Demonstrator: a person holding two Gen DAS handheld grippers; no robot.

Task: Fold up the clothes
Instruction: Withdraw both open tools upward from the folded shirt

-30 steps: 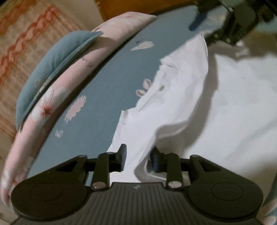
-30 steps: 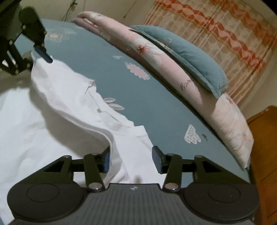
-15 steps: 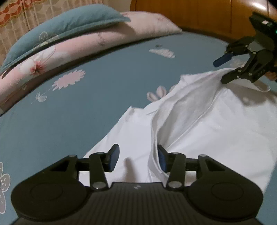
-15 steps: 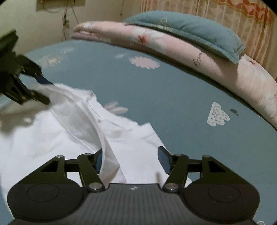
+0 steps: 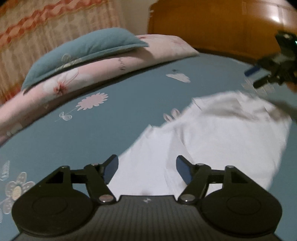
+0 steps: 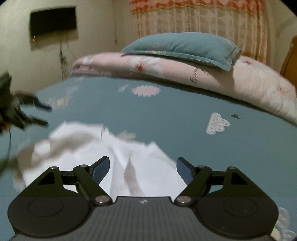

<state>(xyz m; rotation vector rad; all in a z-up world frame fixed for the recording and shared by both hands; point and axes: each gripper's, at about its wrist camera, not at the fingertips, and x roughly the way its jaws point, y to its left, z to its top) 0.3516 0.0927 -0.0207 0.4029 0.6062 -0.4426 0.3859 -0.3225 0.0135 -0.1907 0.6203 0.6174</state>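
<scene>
Blue flowered bed point(image 5: 130, 118), unreadable script on pink quilt point(image 6: 196, 74) at 12 o'clock, white garment point(image 5: 222, 133) loose beneath both opening, empty claws: left claw point(image 5: 147, 169), right claw point(image 6: 142, 169).

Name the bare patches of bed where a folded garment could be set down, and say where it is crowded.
Free: the blue sheet between the white garment and the pink quilt, around the cloud print. Crowded: the far edge, where the quilt and the teal pillow are stacked, and the garment's own patch.

We were in a home bedroom: a blue-sheeted bed point(image 6: 167, 111), a far pillow point(image 6: 182, 46), window curtains point(image 6: 200, 16).
</scene>
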